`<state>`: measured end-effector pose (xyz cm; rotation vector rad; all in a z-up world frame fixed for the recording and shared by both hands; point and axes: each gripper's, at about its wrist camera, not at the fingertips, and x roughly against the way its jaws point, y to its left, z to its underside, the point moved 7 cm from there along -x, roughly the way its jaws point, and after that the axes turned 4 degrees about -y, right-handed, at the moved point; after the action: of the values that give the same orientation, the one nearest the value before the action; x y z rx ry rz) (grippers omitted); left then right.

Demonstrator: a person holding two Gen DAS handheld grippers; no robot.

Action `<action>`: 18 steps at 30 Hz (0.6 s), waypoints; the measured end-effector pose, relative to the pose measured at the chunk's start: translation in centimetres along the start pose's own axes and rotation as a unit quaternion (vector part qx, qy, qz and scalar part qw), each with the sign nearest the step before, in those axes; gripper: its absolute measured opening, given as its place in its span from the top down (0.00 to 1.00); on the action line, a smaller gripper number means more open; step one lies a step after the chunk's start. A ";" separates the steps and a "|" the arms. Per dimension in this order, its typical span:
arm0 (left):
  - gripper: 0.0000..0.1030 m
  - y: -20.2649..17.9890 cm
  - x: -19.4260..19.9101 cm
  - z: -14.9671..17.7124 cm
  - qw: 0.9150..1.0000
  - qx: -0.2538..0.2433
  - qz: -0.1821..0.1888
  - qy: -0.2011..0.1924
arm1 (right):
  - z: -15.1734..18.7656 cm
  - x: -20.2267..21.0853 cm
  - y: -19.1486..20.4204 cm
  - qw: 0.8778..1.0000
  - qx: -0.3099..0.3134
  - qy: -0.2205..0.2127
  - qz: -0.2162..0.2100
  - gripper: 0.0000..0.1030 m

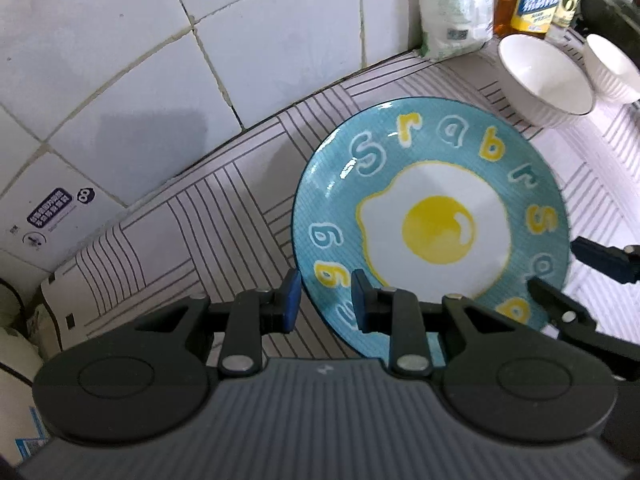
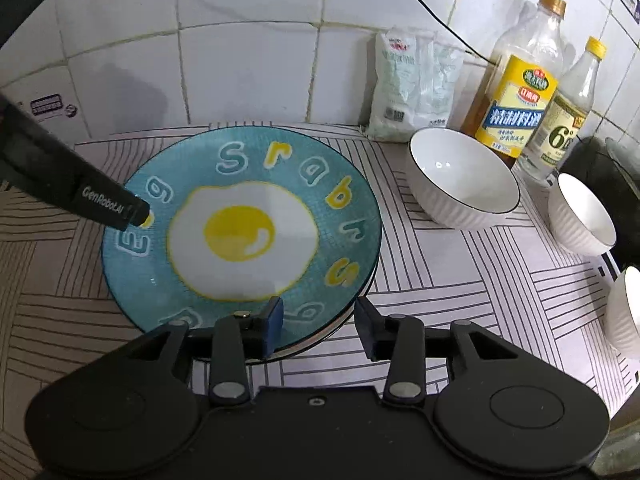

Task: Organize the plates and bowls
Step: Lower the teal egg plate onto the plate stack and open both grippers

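A blue plate (image 1: pixel 432 200) (image 2: pixel 240 236) with a fried-egg picture and letters lies on the striped counter mat (image 2: pixel 460 280). A paler rim (image 2: pixel 320 342) shows under its near edge. My left gripper (image 1: pixel 326 304) (image 2: pixel 138 214) is shut on the plate's left rim, one pad on top and one outside. My right gripper (image 2: pixel 318 326) (image 1: pixel 554 264) straddles the near-right rim with its jaws open. A gap shows beside the outer pad. White ribbed bowls (image 2: pixel 464 176) (image 2: pixel 580 216) (image 2: pixel 628 308) stand to the right, and two of the bowls (image 1: pixel 544 76) (image 1: pixel 612 68) also appear in the left wrist view.
A white bag (image 2: pixel 412 88) leans on the tiled wall (image 2: pixel 240 60) behind the plate. Two bottles (image 2: pixel 516 92) (image 2: pixel 568 120) stand behind the bowls. A dark pot (image 2: pixel 608 164) sits at the far right. A black cable (image 2: pixel 420 4) runs along the wall.
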<state>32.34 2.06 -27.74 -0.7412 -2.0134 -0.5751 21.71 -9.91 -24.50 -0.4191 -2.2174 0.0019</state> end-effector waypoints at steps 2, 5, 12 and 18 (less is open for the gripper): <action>0.75 -0.2 1.1 0.1 1.000 -0.003 -0.001 -0.008 | -0.1 1.1 -0.1 1.000 0.007 -0.013 -0.009 0.56; 0.74 -0.6 3.3 0.1 1.000 -0.009 -0.001 -0.020 | -0.2 2.5 -0.6 0.999 -0.015 -0.032 -0.024 0.56; 0.59 -2.0 8.6 0.3 0.999 -0.018 -0.001 -0.031 | -0.9 6.8 -2.8 0.995 -0.049 -0.075 -0.048 0.52; 0.45 -3.8 11.8 0.7 0.999 -0.018 0.009 -0.024 | -1.0 10.7 -4.7 0.991 -0.066 -0.089 -0.080 0.50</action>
<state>24.29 3.06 -18.36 -0.8011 -2.0441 -0.5906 14.83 -11.30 -15.03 -0.3217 -2.4316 -0.2025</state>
